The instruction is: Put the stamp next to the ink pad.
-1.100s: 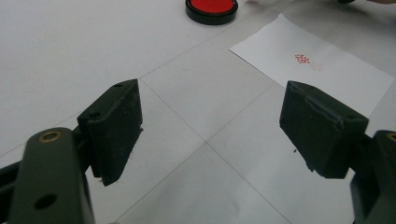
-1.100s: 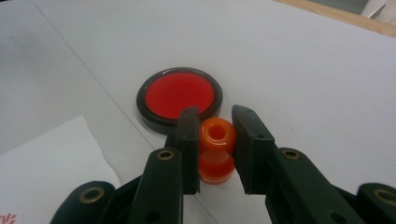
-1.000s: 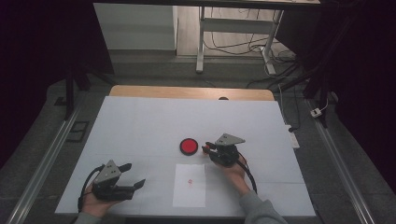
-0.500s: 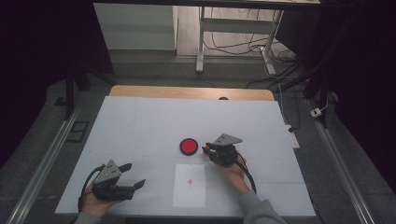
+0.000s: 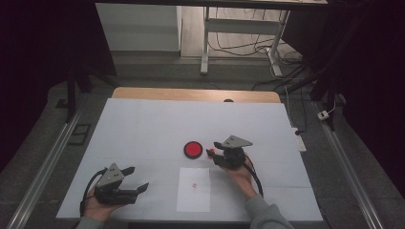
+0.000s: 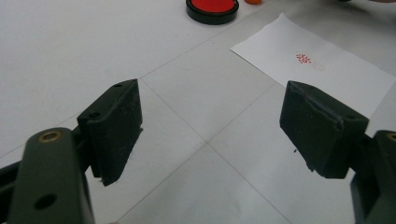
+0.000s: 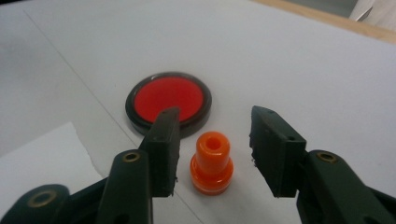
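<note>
A small orange stamp (image 7: 212, 162) stands upright on the white table, just in front of a round red ink pad (image 7: 168, 100). My right gripper (image 7: 215, 117) is open around the stamp. Its jaws have just been opening, and neither pad touches the stamp. In the high view the right gripper (image 5: 213, 155) lies right of the ink pad (image 5: 193, 149), with the stamp (image 5: 208, 152) at its tips. My left gripper (image 5: 137, 178) rests open at the near left with nothing between its fingers. In its own view the left gripper (image 6: 210, 93) points towards the ink pad (image 6: 212, 7).
A white sheet of paper (image 5: 193, 189) with a small red stamped mark (image 5: 194, 185) lies near the table's front edge, between the two hands. A wooden strip (image 5: 196, 94) runs along the table's far edge. Desk legs and cables lie on the floor beyond.
The right gripper's jaws now stand apart with the orange stamp showing at their tips. Both hands have stayed where they were.
</note>
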Available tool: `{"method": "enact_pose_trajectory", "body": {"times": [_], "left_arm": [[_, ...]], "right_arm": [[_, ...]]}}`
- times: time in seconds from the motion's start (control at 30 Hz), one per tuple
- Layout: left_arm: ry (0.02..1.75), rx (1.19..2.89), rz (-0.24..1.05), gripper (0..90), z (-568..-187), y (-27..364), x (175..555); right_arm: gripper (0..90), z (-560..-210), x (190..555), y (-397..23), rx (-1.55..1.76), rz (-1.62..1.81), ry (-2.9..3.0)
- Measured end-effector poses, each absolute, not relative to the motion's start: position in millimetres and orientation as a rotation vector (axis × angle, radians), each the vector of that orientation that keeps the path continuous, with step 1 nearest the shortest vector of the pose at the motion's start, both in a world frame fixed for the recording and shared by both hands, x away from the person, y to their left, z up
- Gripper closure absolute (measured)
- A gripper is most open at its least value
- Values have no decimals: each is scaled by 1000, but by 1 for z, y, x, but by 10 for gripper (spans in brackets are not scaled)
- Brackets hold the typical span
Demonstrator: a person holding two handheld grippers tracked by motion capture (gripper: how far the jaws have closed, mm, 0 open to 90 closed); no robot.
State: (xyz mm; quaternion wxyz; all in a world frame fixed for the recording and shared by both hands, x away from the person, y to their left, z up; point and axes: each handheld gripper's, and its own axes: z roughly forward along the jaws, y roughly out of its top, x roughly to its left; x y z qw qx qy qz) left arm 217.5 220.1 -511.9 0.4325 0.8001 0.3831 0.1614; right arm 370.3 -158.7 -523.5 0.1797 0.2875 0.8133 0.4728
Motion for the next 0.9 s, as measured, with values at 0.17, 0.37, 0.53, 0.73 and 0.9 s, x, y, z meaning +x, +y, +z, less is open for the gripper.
{"method": "enact_pose_trajectory", "body": {"times": [0.17,0.37,0.53,0.73,0.9], "left_arm": [[960,1995,400,215,-512,220,218],[967,2001,396,216,-513,220,218],[970,2003,394,217,-513,219,219],[974,2003,392,216,-513,219,218],[978,2002,392,216,-513,220,219]], "right_arm": [[439,-518,368,-163,815,1363,2274],[410,-511,361,-170,788,1391,2282],[405,-505,353,-177,760,1416,2283],[402,-499,344,-187,733,1415,2293],[403,-495,335,-197,721,1419,2288]]}}
